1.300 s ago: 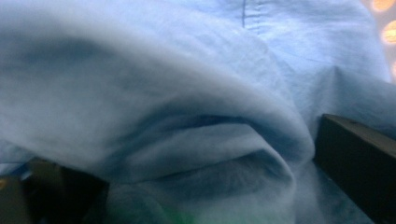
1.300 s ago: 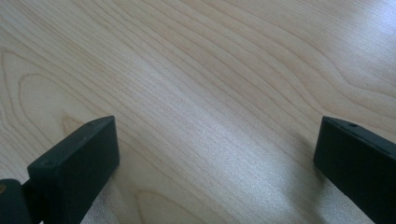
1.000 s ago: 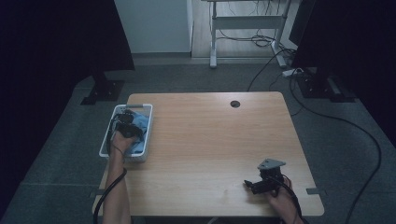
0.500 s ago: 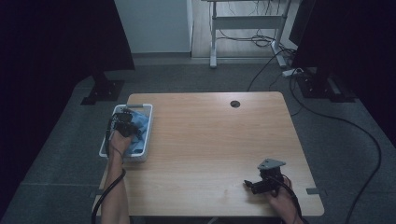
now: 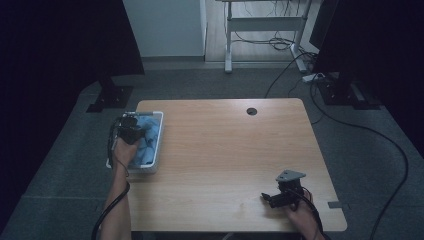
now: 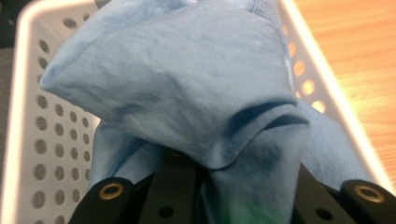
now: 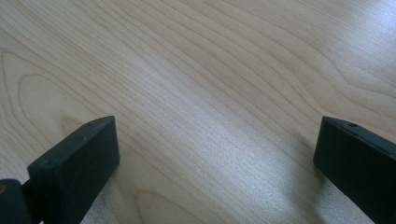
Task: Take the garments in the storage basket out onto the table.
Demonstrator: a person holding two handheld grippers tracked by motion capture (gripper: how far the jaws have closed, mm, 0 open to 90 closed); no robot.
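Two grippers are at work over a light wooden table [image 5: 220,150]. The left gripper [image 5: 131,131] reaches into a white perforated basket [image 5: 159,137] that sits at the table's left edge. In the left gripper view its black jaws rise from the bottom and disappear under a light blue cloth [image 6: 187,88]. The fabric bunches and folds right at the jaw tips and drapes down between and over them, so the jaws appear clamped on the cloth, with a peak of fabric rising just ahead of them. Behind and to both sides of the jaws the basket's walls [image 6: 42,126] show rows of round holes, and wood grain lies beyond the wall on the jaws' right.

The right gripper [image 5: 272,199] is near the table's front right corner, well apart from the basket, held in the person's right hand [image 5: 300,215], with its grey three-cornered plate [image 5: 290,176] on top. In the right gripper view its jaws stand wide apart, one at each lower corner, with bare wood grain [image 7: 210,93] between and ahead of them and nothing in their gap.
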